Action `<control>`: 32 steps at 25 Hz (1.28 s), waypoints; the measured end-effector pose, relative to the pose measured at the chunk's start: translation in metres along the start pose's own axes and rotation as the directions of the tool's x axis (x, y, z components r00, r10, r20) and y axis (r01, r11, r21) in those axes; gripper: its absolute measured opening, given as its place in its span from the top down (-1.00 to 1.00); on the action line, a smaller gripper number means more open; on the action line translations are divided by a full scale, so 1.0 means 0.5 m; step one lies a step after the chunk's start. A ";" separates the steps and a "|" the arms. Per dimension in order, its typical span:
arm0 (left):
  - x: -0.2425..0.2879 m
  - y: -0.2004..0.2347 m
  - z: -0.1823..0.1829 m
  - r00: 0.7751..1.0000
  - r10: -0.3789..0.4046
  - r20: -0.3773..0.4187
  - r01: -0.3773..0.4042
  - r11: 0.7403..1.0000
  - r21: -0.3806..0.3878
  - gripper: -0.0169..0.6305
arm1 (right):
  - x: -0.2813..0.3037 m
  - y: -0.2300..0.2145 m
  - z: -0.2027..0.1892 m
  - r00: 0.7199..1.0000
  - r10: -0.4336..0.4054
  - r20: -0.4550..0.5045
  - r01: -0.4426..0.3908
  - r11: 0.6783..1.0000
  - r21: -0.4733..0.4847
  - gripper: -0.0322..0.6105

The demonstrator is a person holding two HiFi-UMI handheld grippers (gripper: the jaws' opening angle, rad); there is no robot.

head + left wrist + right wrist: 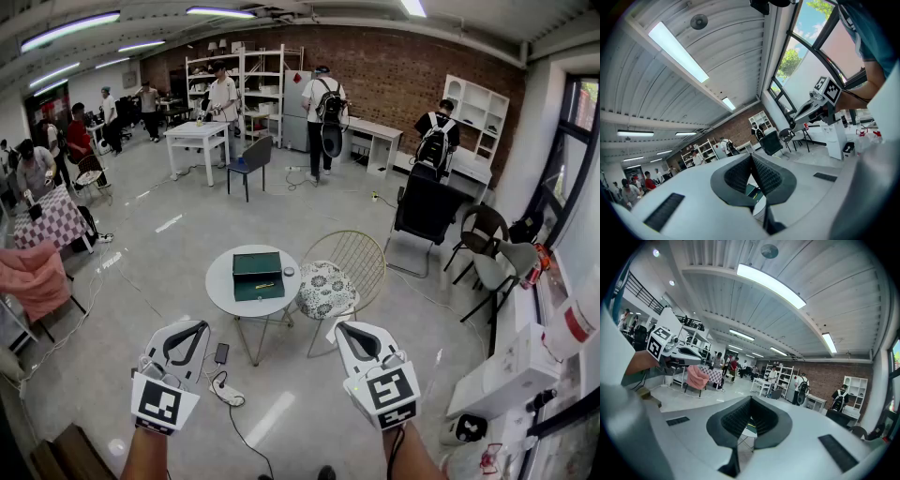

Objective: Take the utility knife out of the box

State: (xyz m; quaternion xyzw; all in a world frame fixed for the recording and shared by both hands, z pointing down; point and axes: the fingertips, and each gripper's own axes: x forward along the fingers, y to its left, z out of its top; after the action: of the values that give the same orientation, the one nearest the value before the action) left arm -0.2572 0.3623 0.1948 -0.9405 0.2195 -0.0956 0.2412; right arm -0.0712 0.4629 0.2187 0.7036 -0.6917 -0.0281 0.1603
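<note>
A dark green box [258, 276] lies open on a small round white table [221, 286] a few steps ahead. A thin yellow utility knife [264, 285] rests in its lower half. My left gripper [201, 326] and right gripper [343, 328] are held low in front of me, well short of the table, both shut with nothing between the jaws. In the left gripper view the left gripper [751, 155] points toward the table, and a bit of the green box [753, 191] shows through the gap below the tips. The right gripper [750, 400] frames the green box [752, 423] likewise.
A gold wire chair with a patterned cushion [328, 286] stands right of the table. A phone [221, 353], a power strip [228, 394] and cables lie on the floor near my feet. White desks [511, 375] line the right wall. Several people stand far back.
</note>
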 end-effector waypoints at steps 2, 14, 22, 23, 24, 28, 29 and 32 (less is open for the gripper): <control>-0.006 0.013 -0.009 1.000 -0.004 0.000 0.004 1.000 0.005 0.89 | 0.010 0.012 0.007 1.000 -0.002 0.000 0.002 1.000 -0.002 0.79; -0.035 0.092 -0.064 0.999 -0.021 0.029 0.022 1.000 -0.012 0.89 | 0.075 0.080 0.043 1.000 -0.016 0.022 0.016 1.000 -0.001 0.79; 0.038 0.117 -0.126 1.000 -0.022 -0.010 0.022 1.000 -0.014 0.89 | 0.178 0.047 0.014 1.000 0.007 0.019 -0.008 1.000 0.015 0.79; 0.048 0.122 -0.130 1.000 -0.019 -0.020 0.019 1.000 -0.014 0.89 | 0.195 0.041 0.013 1.000 0.016 0.021 -0.017 1.000 0.019 0.79; 0.060 0.129 -0.136 0.999 -0.016 -0.032 0.016 1.000 -0.014 0.89 | 0.213 0.034 0.013 0.999 0.027 0.023 -0.028 0.999 0.022 0.79; 0.137 0.152 -0.148 0.999 -0.010 -0.044 0.010 1.000 -0.006 0.89 | 0.297 -0.012 0.005 0.998 0.060 0.032 -0.061 0.998 0.028 0.79; 0.162 0.156 -0.149 0.999 -0.006 -0.047 0.006 1.000 -0.004 0.89 | 0.317 -0.029 0.002 0.997 0.067 0.034 -0.068 0.997 0.028 0.79; 0.231 0.167 -0.146 0.998 0.008 -0.065 -0.008 1.000 -0.005 0.89 | 0.372 -0.084 -0.003 0.995 0.094 0.040 -0.095 0.995 0.029 0.79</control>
State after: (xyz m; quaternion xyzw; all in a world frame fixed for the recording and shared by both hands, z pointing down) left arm -0.2062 0.2134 0.2249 -0.9367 0.2311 -0.1244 0.2317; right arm -0.0227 0.2802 0.2428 0.6717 -0.7276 -0.0234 0.1371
